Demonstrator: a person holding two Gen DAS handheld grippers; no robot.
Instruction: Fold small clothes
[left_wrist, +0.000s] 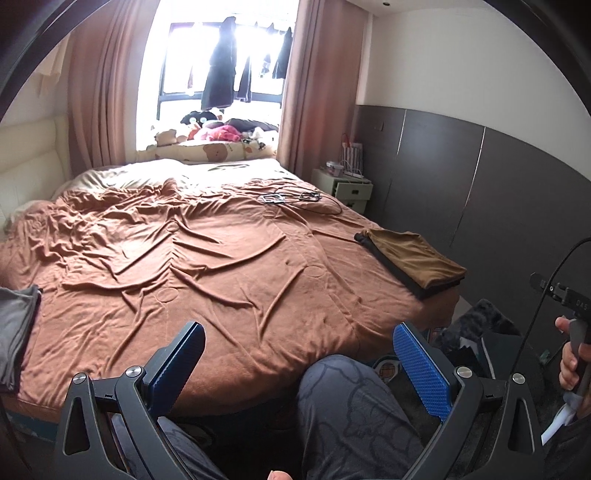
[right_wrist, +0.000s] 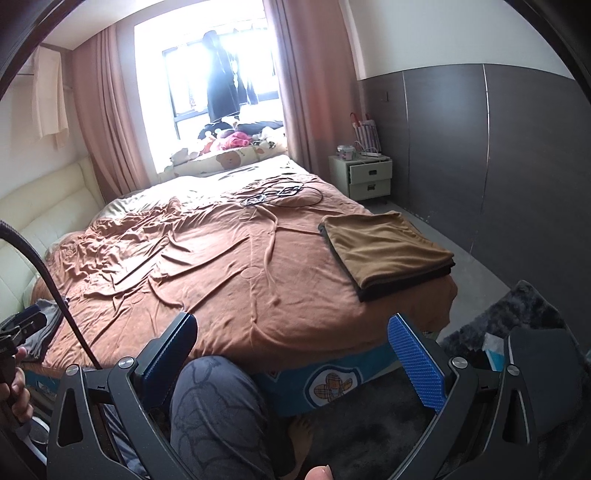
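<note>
Both spread wide and empty; grey clothes (left_wrist: 16, 332) far left on bed (left_wrist: 221, 258), nearest left hand-held gripper (left_wrist: 299, 354); right hand-held gripper (right_wrist: 291, 350) farther off.

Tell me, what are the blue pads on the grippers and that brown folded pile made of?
The blue pads look like moulded rubber or plastic, matte, with a fine raised grid. The folded pile looks like soft knit or fleece cloth: dull and gently creased, tan over darker layers.

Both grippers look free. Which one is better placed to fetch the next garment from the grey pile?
Left, probably. The grey pile lies at the bed's left edge, nearest the left gripper. The right gripper, also open and empty, sits nearer the folded brown stack on the right.
</note>
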